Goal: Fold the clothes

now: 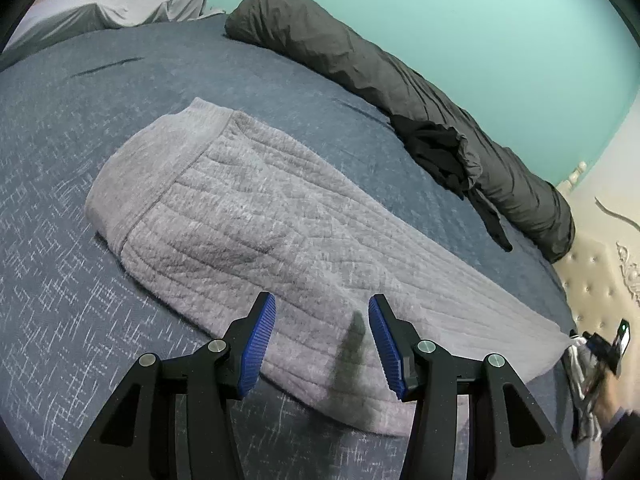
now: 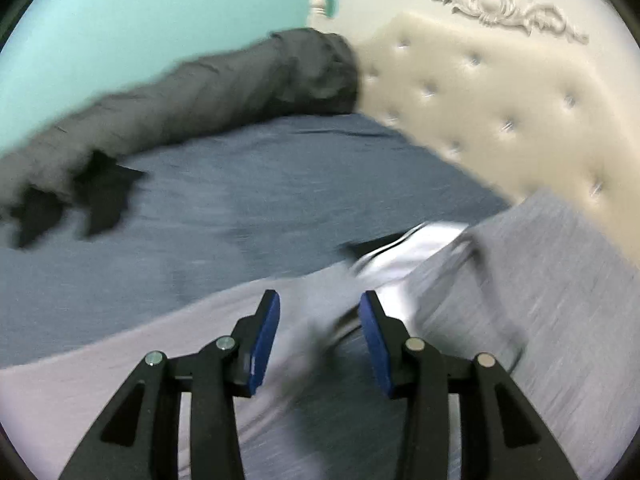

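Observation:
A grey ribbed knit garment (image 1: 248, 216) lies flat and lengthwise on the blue bed cover (image 1: 60, 160), its banded hem toward the far left. My left gripper (image 1: 322, 308) hovers open over the garment's near edge, nothing between its blue pads. In the blurred right wrist view, my right gripper (image 2: 319, 302) is open above the pale grey end of the garment (image 2: 120, 360). A white piece of cloth with dark stripes (image 2: 412, 248) lies just ahead of it, beside a grey pillow (image 2: 540, 280).
A long dark grey rolled duvet (image 1: 400, 80) runs along the turquoise wall, with a black garment (image 1: 440, 156) against it. A grey pillow (image 1: 112, 4) sits at the far left. The cream tufted headboard (image 2: 500, 92) stands on the right. The other gripper (image 1: 608, 344) shows at the right edge.

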The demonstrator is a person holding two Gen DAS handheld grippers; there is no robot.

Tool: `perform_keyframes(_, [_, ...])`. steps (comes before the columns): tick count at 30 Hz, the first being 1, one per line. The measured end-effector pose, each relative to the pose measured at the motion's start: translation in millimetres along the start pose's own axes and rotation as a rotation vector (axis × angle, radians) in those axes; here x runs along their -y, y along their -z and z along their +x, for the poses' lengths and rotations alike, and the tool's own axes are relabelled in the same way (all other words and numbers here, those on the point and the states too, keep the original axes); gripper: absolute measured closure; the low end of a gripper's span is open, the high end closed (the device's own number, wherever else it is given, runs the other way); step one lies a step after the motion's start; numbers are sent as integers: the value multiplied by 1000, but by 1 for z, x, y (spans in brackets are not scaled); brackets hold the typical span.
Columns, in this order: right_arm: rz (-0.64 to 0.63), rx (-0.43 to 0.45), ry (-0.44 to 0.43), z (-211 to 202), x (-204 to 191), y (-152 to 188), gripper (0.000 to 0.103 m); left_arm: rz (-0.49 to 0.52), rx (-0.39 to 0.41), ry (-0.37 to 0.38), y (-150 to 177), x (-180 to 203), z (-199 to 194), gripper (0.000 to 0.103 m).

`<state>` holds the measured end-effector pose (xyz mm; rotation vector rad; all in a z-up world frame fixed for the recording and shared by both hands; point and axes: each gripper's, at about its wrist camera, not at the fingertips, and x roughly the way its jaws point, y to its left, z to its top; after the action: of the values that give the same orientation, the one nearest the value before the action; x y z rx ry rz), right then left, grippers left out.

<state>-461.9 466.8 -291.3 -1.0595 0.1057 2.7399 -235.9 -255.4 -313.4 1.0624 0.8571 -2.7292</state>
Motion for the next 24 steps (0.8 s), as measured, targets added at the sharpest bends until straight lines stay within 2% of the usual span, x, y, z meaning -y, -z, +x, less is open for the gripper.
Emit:
perform_keyframes(3, [14,-25,-179,-30,-27,31,60,-12,-9,2,0,-5,-5,50])
perform_keyframes(8, [-55,-132,-477,-76,-101,117,60,-43,-23,-3,-2,-25,-17,50])
perform_keyframes(12, [-147,-189,-624,-109,-170,171,60,-69,-36,-13,0,-45,-26,50])
perform_keyframes(16, [-201,-220,-722,-143,-228,206,60,-78,-44,-13,2,-59,-36,50])
perform_keyframes(24, [-326,-277,-783,-161,-313,241,60,-44,-41,14,2,-60,-48,50])
